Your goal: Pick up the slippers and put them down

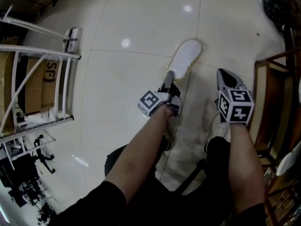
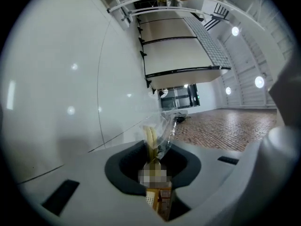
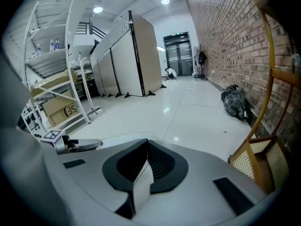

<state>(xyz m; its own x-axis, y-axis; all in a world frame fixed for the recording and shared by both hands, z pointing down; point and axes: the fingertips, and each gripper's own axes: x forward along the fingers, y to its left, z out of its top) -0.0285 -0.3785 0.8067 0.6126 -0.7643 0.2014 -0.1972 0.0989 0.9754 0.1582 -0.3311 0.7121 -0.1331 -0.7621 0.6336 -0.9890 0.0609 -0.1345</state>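
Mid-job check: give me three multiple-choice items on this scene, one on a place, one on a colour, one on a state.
1. In the head view, the rack stands: A at the right; B at the left; C at top middle.
2. The slipper in the left gripper is: A black; B red; C white.
3. The left gripper is: A shut on the slipper; B open and empty; C laid on the floor.

1 B: the rack fills the left edge.
2 C: its sole shows white.
3 A: the left gripper view shows the wrapped slipper pinched between the jaws.
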